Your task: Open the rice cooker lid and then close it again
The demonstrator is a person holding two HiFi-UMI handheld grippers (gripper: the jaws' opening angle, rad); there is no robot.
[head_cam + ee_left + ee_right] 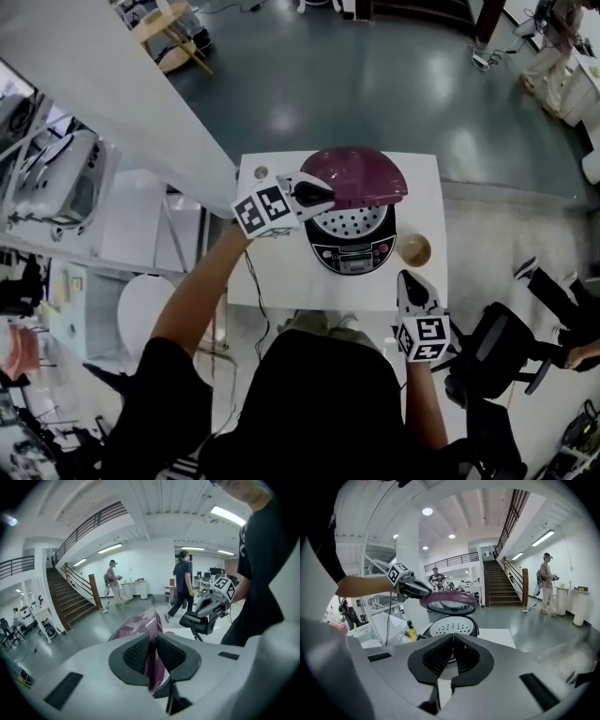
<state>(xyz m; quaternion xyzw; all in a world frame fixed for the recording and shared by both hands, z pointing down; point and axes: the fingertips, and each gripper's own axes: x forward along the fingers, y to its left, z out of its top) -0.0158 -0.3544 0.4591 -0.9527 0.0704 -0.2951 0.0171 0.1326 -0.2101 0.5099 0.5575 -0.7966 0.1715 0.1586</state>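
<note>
A dark rice cooker stands on the white table. Its purple lid is half raised, and the perforated inner plate shows beneath it. My left gripper is shut on the lid's left edge. In the left gripper view the purple rim runs between the pads, where the left gripper clamps it. The right gripper view shows the lid hovering over the pot, with the left gripper at its side. My right gripper hangs shut and empty by the table's front right corner, jaws pointing at the cooker.
A small brown bowl sits right of the cooker. A yellow bottle stands left of the cooker. A black office chair is to the right of the table. People walk across the hall floor beyond.
</note>
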